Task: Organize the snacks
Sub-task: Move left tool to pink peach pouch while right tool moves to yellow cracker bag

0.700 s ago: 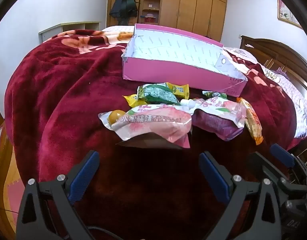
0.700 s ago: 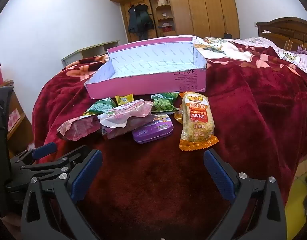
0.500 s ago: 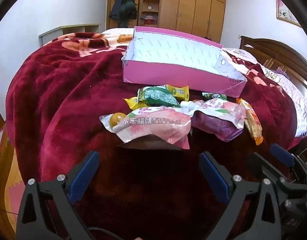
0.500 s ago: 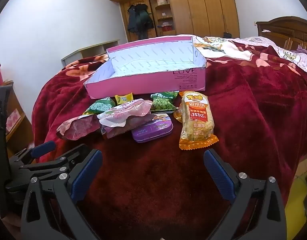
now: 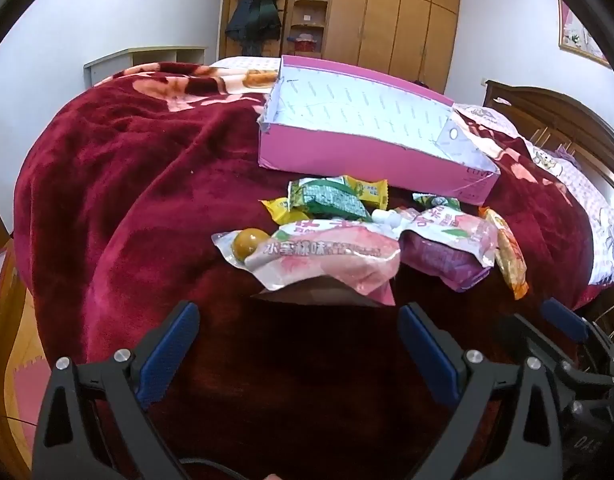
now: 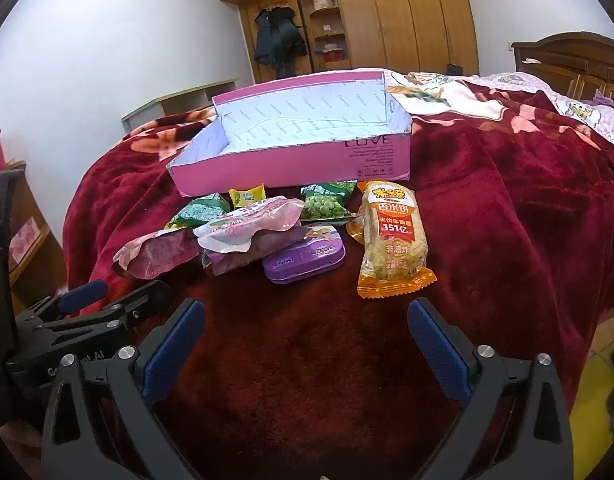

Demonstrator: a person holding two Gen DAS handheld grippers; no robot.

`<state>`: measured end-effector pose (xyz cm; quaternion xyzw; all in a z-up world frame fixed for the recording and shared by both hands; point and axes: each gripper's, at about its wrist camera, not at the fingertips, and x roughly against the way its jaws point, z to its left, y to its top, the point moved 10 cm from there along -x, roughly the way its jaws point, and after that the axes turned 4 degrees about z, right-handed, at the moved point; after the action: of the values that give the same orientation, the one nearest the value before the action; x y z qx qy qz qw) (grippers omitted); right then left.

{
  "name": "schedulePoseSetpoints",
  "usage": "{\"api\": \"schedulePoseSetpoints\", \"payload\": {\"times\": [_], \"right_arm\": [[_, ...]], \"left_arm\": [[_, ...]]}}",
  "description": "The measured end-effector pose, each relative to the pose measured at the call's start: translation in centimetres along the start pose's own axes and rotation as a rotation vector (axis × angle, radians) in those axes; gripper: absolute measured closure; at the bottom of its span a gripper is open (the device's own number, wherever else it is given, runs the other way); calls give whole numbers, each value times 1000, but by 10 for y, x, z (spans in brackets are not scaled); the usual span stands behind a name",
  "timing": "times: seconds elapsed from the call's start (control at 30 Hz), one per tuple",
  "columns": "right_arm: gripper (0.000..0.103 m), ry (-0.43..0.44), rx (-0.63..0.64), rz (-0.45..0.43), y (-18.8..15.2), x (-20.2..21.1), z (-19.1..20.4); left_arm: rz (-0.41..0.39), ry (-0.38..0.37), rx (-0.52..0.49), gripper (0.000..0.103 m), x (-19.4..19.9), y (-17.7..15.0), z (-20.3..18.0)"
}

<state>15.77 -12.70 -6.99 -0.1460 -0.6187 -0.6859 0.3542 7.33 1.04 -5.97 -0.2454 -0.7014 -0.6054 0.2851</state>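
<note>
Snack pile sits mid-frame on red blanket, just below pink box. Orange rice-cracker pack lies w/ long axis up-down in frame, label top toward box; purple tin just left of it. Left gripper & right gripper both wide open, nothing held, low in frame. Vs earlier: snacks unmoved, grippers same spread.
</note>
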Motion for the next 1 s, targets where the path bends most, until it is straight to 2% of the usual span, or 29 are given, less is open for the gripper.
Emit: {"api": "schedulePoseSetpoints", "payload": {"times": [1.0], "right_arm": [[0,-15,30,-14,7,4,-1]], "left_arm": [[-61,-34,-32,2,10,24,-8]]}}
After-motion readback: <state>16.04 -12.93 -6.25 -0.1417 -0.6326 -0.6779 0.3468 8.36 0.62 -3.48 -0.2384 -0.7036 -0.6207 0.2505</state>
